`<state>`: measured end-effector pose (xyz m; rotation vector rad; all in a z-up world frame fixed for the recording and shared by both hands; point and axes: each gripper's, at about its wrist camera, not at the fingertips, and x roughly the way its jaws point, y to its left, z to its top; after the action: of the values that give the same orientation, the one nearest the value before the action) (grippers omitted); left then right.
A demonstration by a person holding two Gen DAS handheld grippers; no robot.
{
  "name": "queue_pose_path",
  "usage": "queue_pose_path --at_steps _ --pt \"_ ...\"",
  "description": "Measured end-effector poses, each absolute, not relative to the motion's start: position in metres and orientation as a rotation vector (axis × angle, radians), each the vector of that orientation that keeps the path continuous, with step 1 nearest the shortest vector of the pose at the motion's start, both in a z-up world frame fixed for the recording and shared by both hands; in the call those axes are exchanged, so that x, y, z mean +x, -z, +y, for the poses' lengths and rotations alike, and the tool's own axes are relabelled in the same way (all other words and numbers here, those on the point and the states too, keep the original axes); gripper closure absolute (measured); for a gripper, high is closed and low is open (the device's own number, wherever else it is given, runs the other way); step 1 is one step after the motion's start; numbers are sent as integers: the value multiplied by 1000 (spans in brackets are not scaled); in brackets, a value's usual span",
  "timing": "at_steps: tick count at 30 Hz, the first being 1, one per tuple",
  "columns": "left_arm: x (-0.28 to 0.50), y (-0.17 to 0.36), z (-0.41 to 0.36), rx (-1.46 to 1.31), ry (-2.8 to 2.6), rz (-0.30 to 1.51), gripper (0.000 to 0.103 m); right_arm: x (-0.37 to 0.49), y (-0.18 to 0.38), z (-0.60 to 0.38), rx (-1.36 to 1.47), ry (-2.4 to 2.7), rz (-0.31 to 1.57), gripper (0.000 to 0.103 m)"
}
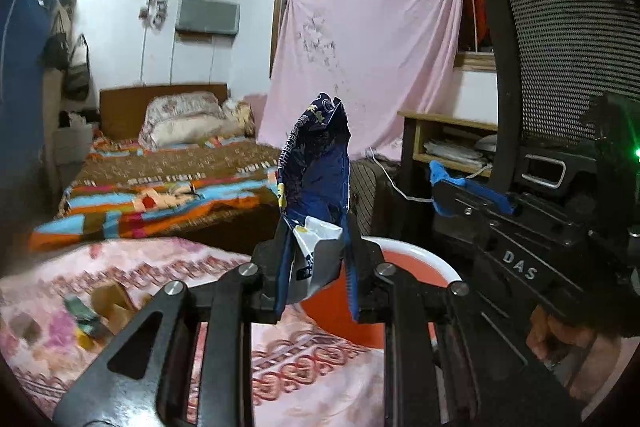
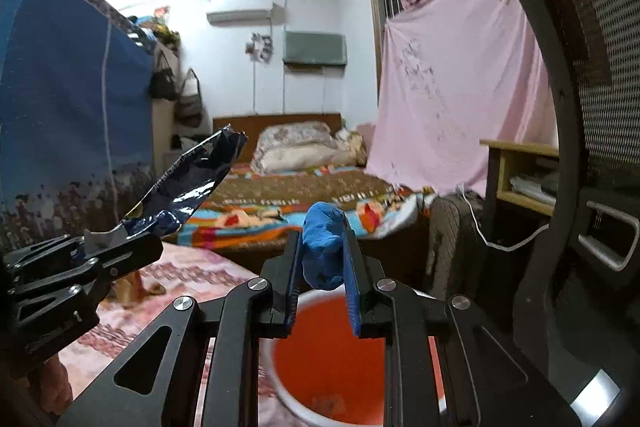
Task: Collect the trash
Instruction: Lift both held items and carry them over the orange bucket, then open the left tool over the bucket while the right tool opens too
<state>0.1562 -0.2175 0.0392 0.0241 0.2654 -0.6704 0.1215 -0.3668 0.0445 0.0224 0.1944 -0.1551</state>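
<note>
Gripping a dark blue wrapper (image 1: 316, 163), its print unreadable, the left gripper (image 1: 316, 267) sits mid-frame; the right gripper (image 2: 324, 267), marked "DAS", clamps a blue wad (image 2: 324, 247) above the orange bucket (image 2: 320, 367).

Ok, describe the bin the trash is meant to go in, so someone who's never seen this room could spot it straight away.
Start at the bed with the pink patterned cover nearest the cameras. The bin is the round orange bucket with a white rim beside it, just below both grippers. It is the only open orange container there; the left gripper holds a dark blue wrapper and the right gripper a blue lump above it.
</note>
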Motion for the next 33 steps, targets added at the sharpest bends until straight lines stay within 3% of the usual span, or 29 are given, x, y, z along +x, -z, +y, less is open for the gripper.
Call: queue_pose_path --at_steps 17,33 --pt "178 -20 -261 45 725 416 95 135 -21 -395 84 199 300 85" --pt "216 2 -282 -33 799 705 92 147 -4 -413 165 237 429 84"
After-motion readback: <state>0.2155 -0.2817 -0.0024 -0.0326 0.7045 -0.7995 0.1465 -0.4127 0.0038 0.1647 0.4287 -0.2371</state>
